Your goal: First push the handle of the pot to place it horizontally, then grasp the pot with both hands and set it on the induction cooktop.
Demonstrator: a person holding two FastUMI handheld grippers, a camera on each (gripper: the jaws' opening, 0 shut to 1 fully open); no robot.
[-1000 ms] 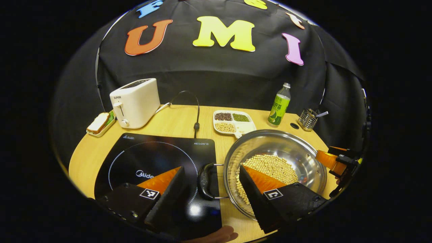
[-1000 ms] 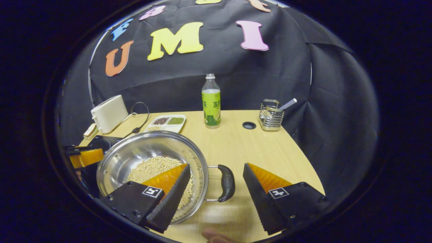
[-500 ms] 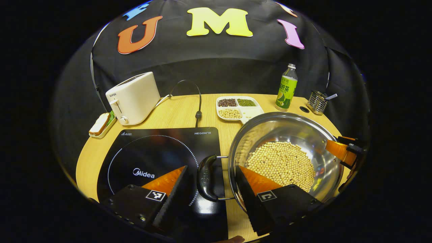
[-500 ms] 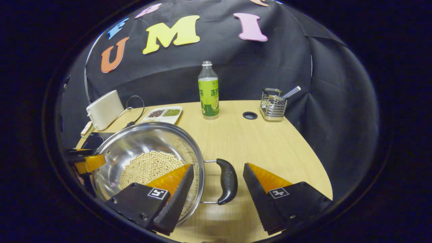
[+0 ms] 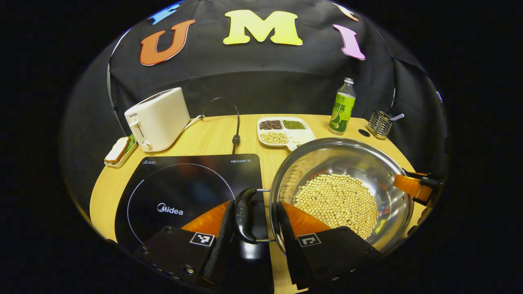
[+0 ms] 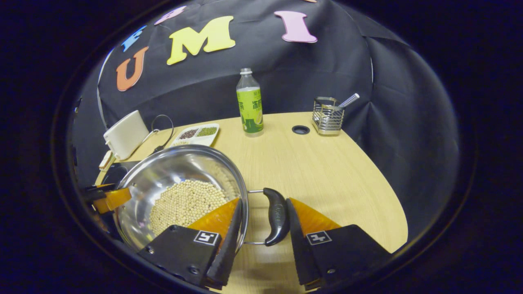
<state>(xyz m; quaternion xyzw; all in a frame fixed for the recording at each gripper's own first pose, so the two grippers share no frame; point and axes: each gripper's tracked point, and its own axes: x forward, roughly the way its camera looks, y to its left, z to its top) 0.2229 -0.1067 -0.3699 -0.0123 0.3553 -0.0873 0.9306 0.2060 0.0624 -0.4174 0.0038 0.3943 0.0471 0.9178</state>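
My left gripper (image 5: 255, 228) has its fingers drawn in narrow around the pot's left handle (image 5: 244, 214); one finger touches the grip, though I cannot tell whether the other presses. My right gripper (image 6: 261, 228) sits narrow around the right handle (image 6: 277, 216), with the outer finger against the grip and the inner one at the rim. The steel pot (image 5: 341, 192), holding soybeans (image 5: 337, 202), sits just beside the induction cooktop (image 5: 184, 192) on the wooden table (image 6: 318, 167). Beyond stand a toaster (image 5: 157, 118), a divided bean tray (image 5: 284, 130), a green bottle (image 6: 249, 102) and a wire holder (image 6: 327, 116).
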